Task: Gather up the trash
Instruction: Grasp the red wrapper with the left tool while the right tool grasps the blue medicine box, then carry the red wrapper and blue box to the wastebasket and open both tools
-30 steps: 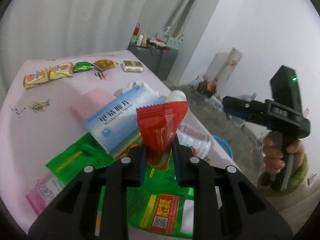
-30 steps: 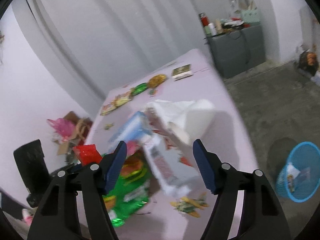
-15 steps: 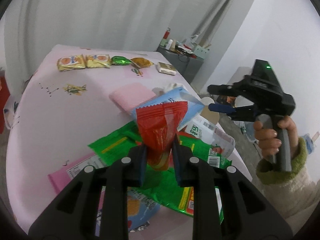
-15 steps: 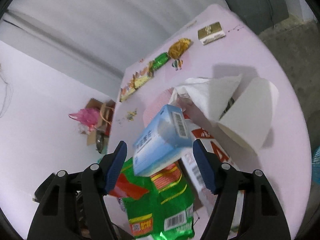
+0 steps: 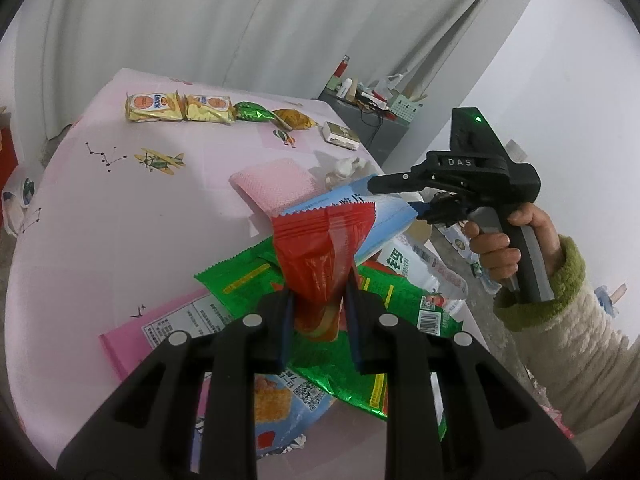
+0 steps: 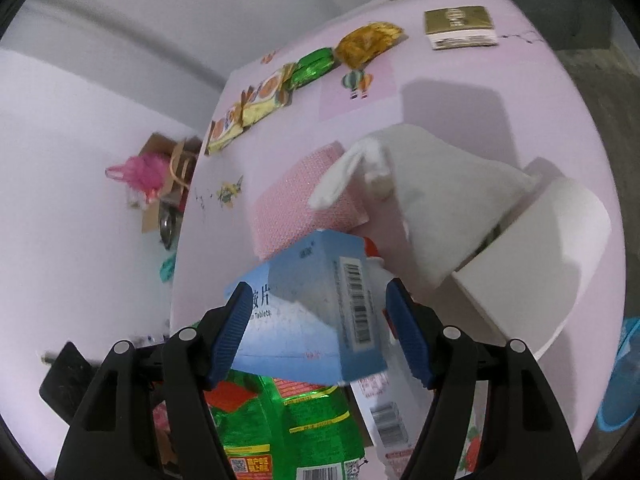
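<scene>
My left gripper (image 5: 316, 304) is shut on a red snack wrapper (image 5: 324, 248) and holds it above a pile of trash on the pink table (image 5: 120, 208). My right gripper (image 6: 320, 324) is open, its fingers on either side of a light blue medicine box (image 6: 312, 312) that lies on top of the pile; they do not grip it. The right gripper also shows in the left wrist view (image 5: 404, 190), above the blue box (image 5: 360, 208). Green wrappers (image 5: 360, 320) lie below.
A pink sponge (image 5: 276, 184), crumpled white tissue (image 6: 432, 200) and a white paper cup (image 6: 540, 256) lie by the pile. Snack packets (image 5: 180, 106) and a gold box (image 6: 460, 26) line the table's far edge. A blue waste basket (image 6: 624, 380) stands on the floor beside the table.
My right gripper has moved down and in over the pile until its open fingers straddle the blue box. My left gripper has pulled back a little, still holding the red wrapper.
</scene>
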